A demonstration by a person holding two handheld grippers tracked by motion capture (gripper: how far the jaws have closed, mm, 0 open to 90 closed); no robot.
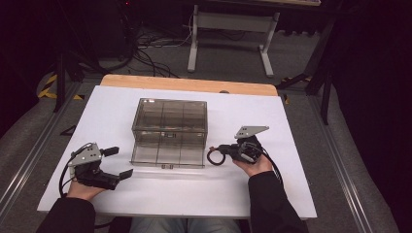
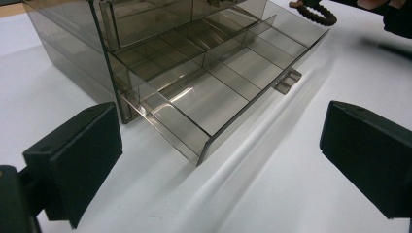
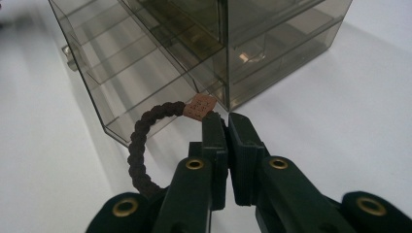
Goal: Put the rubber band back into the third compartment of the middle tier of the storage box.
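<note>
We see a smoky clear box (image 1: 169, 127) at the middle of the white table (image 1: 291, 194), with its bottom drawer (image 1: 167, 156) pulled out toward the near edge. The drawer is split into compartments by clear dividers, and a small handle (image 2: 287, 80) sits on its front wall.

Our right gripper (image 1: 228, 152) lies just right of the drawer's near right corner, its jaws clenched on a dark braided band (image 3: 141, 145). The band is a ring with a small tan patch (image 3: 199, 106); the jaws pinch it just beside that patch, and the rest of the loop hangs out to the left of the jaws, close to the drawer's side wall. We cannot tell whether the band touches the drawer. From above, the band (image 1: 214, 156) shows between the gripper and the drawer.

Our left gripper (image 1: 121, 162) rests near the left of the table, near and left of the drawer, pointing right toward it. Its jaws stand wide apart with nothing between them, well clear of the drawer's corner.
</note>
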